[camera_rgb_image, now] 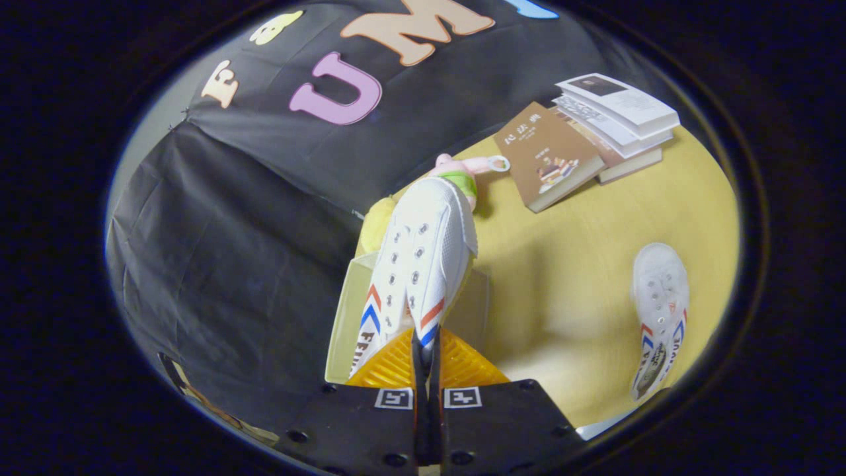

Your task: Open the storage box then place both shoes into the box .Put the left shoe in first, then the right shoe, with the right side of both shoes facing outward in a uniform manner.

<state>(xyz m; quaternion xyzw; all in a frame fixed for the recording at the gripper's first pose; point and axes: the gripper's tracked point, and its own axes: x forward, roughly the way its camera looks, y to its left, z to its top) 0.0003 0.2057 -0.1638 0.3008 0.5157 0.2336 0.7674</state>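
Observation:
My gripper (427,354) is shut on a white canvas shoe (423,258) with red and blue chevrons, pinching its side wall near the heel opening. The shoe hangs toe away from me, above a clear storage box (347,311) that stands just beyond the orange fingers (390,363) on the yellow table (575,277). Whether the box is open I cannot tell; the shoe covers most of it. The other white shoe (657,311) lies flat on the table, far off to the right of the fingers.
A plush toy (462,175) lies beyond the held shoe's toe. A brown book (548,155) and a stack of open books (618,116) sit at the table's far side. Black cloth walls close the left and back.

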